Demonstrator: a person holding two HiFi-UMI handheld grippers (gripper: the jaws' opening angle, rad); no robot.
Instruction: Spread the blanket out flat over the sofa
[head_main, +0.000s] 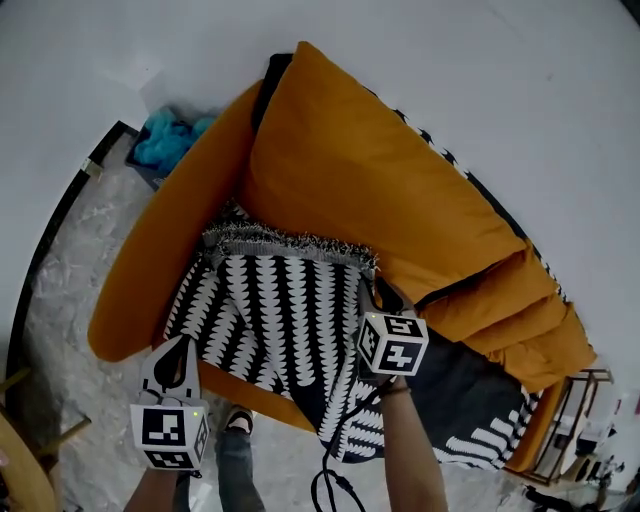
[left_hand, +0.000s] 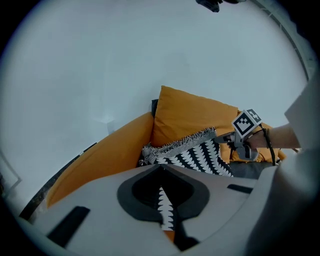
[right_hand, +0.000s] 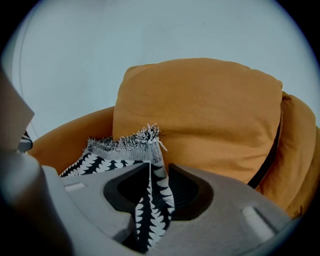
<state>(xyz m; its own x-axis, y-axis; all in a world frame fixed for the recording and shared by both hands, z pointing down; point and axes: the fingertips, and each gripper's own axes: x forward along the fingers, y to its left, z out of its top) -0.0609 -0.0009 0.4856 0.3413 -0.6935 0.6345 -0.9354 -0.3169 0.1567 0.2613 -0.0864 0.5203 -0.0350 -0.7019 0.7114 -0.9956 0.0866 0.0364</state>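
A black-and-white patterned blanket with a grey fringe hangs stretched over the left end of the orange sofa. Its fringed top edge lies near the big back cushion. My left gripper is at the blanket's lower left edge, in front of the sofa's armrest. Seen from the left gripper view, this gripper is shut on a strip of the blanket. My right gripper holds the blanket's right edge near the fringe. A fold of the blanket is pinched in the right gripper.
More dark patterned cloth covers the seat at the right. A teal cloth lies on the floor behind the armrest. A wooden chair stands at the lower left and a rack at the far right. A cable hangs below my right arm.
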